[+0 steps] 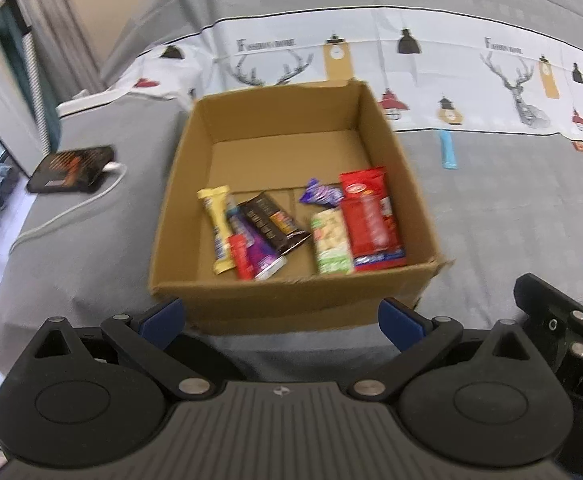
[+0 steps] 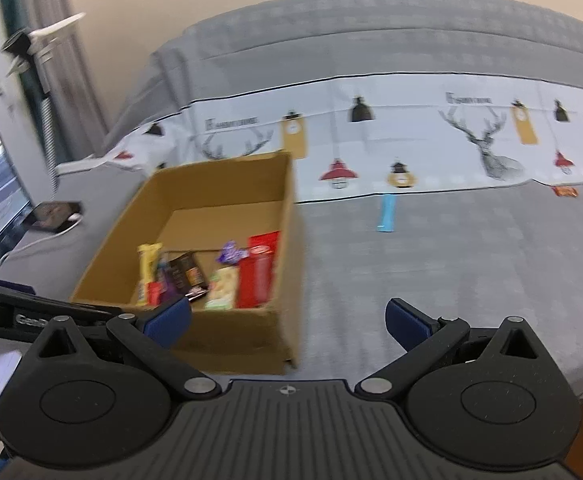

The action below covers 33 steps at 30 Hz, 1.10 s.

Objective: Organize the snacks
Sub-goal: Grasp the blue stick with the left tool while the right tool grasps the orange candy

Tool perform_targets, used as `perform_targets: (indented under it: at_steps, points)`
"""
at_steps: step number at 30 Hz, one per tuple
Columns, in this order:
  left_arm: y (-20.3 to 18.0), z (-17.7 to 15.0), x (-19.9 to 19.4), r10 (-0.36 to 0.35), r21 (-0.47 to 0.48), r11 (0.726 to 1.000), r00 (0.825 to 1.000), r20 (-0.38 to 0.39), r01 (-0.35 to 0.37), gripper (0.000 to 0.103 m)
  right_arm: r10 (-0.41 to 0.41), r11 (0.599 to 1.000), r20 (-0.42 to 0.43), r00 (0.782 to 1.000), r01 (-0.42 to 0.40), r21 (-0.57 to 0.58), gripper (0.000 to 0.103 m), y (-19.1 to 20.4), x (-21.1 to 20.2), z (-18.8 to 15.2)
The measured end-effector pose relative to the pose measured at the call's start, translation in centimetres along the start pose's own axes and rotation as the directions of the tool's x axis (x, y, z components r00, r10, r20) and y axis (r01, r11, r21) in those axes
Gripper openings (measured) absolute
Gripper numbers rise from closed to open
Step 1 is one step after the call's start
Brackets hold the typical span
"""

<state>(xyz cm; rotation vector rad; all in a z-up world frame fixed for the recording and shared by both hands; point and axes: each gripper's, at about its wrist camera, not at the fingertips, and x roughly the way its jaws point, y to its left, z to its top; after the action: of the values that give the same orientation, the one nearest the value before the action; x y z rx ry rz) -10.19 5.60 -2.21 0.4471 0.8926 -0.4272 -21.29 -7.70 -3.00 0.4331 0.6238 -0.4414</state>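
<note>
Cardboard box [image 1: 291, 300] holds snacks [image 1: 367, 220]; both grippers' fingers spread, empty.

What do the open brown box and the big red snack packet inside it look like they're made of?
The open brown box looks like corrugated cardboard: matte tan walls, folded bottom flaps, a frayed corner. The big red snack packet seems to be glossy plastic film, judging by its sheen and printed surface, though blur hides detail.

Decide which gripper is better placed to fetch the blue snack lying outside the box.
Right gripper: open, empty, on the box's right side, as is the blue snack.
</note>
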Motion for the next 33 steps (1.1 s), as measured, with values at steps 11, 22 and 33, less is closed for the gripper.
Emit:
perform_targets:
  at_steps: [11, 22, 33]
  points:
    - [-9.8, 8.5, 2.5, -0.169, 0.094, 0.981, 0.985, -0.043, 0.172, 0.103, -0.286, 0.946, 0.066, 0.956, 0.271, 0.177, 0.102, -14.1, 1.0, 3.7]
    - [-21.3, 19.0, 16.8, -0.166, 0.169, 0.966, 0.972, -0.168, 0.194, 0.103, -0.583, 0.750, 0.142, 0.800, 0.463, 0.473, 0.102, -35.2, 11.0, 11.3]
    - [-28.1, 22.6, 32.7, -0.153, 0.148, 0.972, 0.968, -0.200, 0.185, 0.103, -0.665, 0.647, -0.025, 0.747, 0.592, 0.481, 0.102, -49.5, 32.8, 17.2]
